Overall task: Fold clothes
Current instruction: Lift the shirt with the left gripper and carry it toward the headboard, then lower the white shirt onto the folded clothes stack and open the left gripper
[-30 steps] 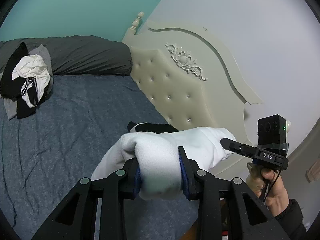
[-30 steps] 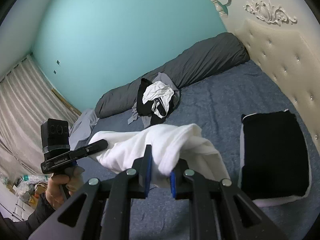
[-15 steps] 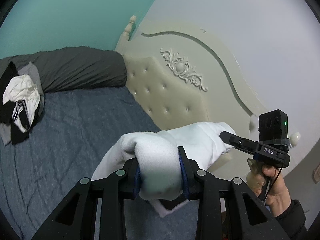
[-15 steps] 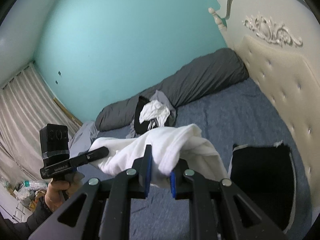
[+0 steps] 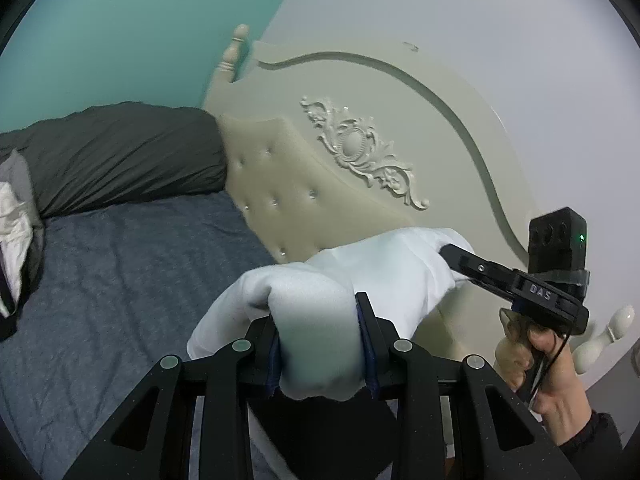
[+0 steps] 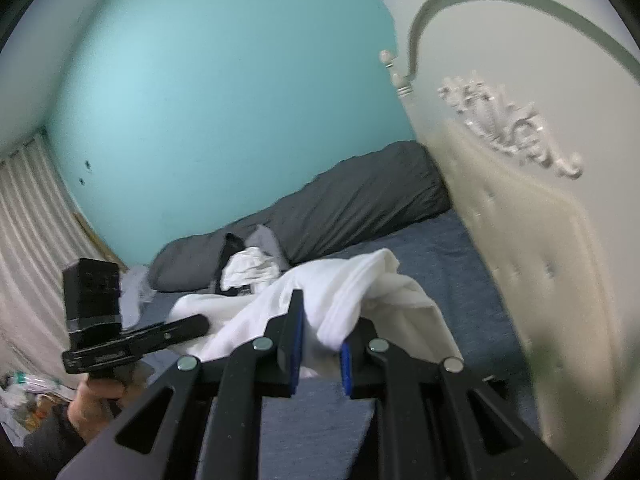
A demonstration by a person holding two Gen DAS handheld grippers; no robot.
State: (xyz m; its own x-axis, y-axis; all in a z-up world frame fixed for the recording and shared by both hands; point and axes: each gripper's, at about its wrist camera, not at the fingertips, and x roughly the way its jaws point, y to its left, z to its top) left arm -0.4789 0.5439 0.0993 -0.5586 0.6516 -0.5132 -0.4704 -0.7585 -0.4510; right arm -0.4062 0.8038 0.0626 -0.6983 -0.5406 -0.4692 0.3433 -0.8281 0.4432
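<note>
A folded white garment (image 5: 380, 272) hangs in the air between my two grippers, above the blue-grey bed (image 5: 120, 280). My left gripper (image 5: 320, 344) is shut on one thick bunched end of it. The right gripper (image 5: 454, 254) bites the far end, close to the cream headboard (image 5: 320, 184). In the right wrist view my right gripper (image 6: 320, 344) is shut on a hem fold of the white garment (image 6: 344, 280), and the left gripper (image 6: 192, 326) pinches the other end. A dark folded piece (image 5: 320, 428) shows below, between the left gripper's arms.
A pile of black, white and grey clothes (image 6: 248, 268) lies by the dark grey rolled duvet (image 6: 340, 196) at the far side. The headboard (image 6: 540, 260) stands close on the right. Curtains (image 6: 24, 240) hang at left. A hand (image 5: 552, 364) holds each gripper.
Both grippers carried the white garment sideways toward the headboard and slightly up. The clothes pile slid to the left edge, and the black folded stack passed beneath the grippers.
</note>
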